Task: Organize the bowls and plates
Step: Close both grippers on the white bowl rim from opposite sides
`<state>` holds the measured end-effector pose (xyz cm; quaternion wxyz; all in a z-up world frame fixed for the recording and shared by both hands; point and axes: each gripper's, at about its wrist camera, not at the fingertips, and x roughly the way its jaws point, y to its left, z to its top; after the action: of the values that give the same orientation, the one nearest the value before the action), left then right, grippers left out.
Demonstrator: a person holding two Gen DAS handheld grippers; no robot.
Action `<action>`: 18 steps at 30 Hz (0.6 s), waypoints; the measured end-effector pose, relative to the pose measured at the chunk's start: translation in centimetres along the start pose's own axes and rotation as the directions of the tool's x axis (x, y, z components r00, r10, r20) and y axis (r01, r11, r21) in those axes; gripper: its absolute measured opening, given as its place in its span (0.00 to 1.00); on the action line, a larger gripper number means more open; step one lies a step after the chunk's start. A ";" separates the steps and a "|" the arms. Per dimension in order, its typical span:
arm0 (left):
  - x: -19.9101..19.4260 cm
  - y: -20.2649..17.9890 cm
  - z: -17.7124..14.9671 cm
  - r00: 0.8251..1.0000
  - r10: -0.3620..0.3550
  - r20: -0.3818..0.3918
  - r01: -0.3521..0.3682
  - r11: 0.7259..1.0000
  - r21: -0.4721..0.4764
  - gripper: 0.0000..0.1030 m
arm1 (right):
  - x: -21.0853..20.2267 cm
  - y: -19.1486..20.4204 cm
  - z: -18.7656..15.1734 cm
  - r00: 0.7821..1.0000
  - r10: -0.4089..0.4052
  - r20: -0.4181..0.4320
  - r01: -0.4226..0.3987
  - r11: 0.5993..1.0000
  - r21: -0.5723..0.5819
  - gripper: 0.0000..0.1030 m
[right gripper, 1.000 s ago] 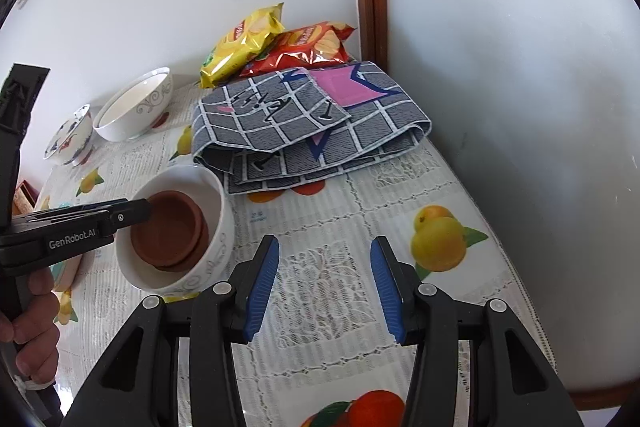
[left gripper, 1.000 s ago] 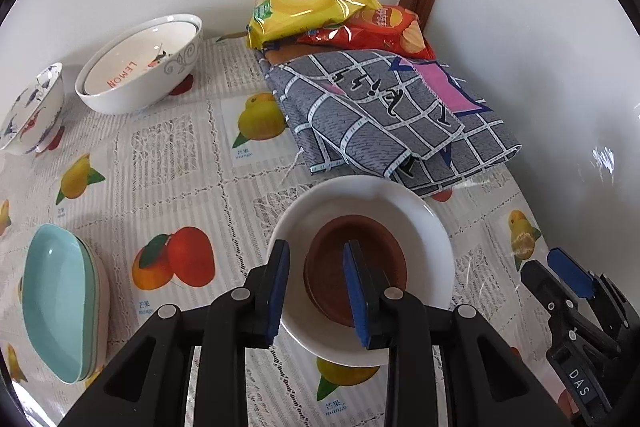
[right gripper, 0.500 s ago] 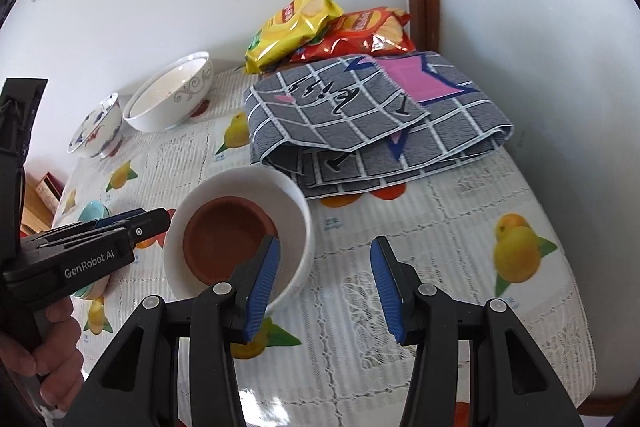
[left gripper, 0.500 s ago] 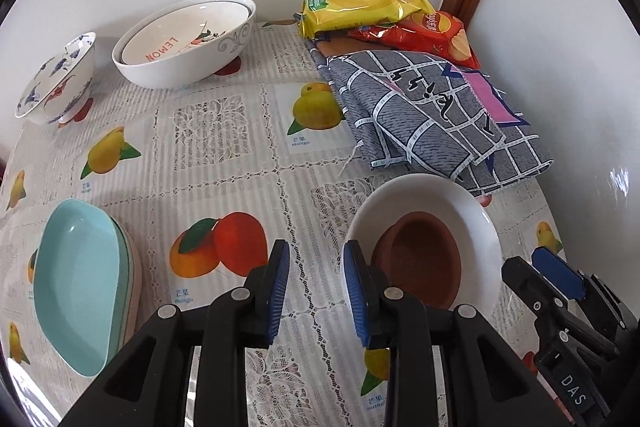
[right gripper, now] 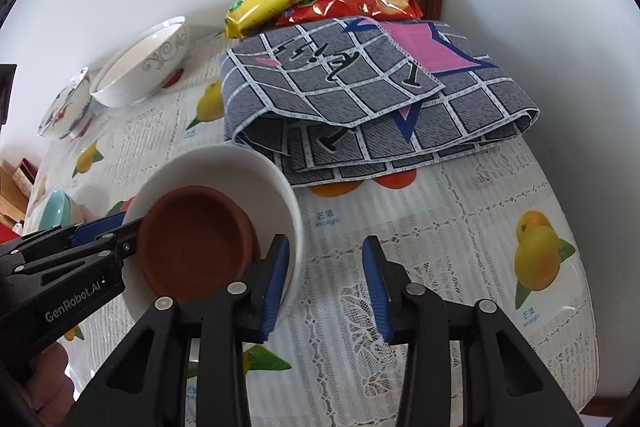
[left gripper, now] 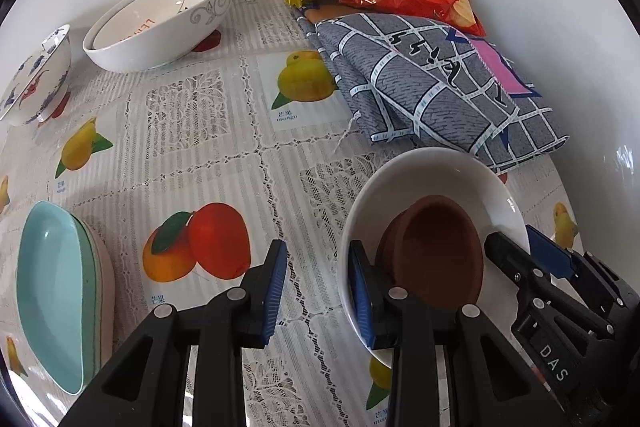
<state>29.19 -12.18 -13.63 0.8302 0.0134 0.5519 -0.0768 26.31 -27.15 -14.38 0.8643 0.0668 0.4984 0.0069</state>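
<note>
Bowl (right gripper: 240, 171) w/ brown dish (right gripper: 192, 235) btwn both open claws.

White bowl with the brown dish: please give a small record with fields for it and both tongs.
white bowl: on the table, beside the folded cloth
brown dish: inside the white bowl, tilted
left tongs: open, right finger at the bowl's near rim
right tongs: open, left finger at the bowl's rim

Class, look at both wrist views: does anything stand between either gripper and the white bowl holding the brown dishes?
Nothing visible does. The left gripper and right gripper are both open, one on either side of the white bowl, close against its rim. The brown dishes sit inside it.
</note>
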 end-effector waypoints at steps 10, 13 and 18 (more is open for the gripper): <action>1.0 -0.2 0.0 1.000 -0.017 -0.007 0.018 1.000 0.017 0.29 | 1.5 0.1 0.2 0.999 -0.005 -0.033 0.005 1.000 0.009 0.36; 1.1 -0.1 0.0 1.000 -0.031 -0.003 0.031 1.000 0.004 0.29 | 1.6 -0.1 0.1 1.000 -0.012 -0.029 0.012 1.000 0.016 0.46; 1.1 0.1 -0.1 0.999 -0.042 0.012 0.042 0.999 -0.017 0.27 | 1.7 -0.6 -0.2 1.000 -0.003 -0.009 0.004 0.999 0.041 0.49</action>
<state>29.52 -12.24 -14.69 0.8318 -0.0055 0.5478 -0.0896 26.92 -27.58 -15.99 0.8607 0.0836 0.5022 -0.0045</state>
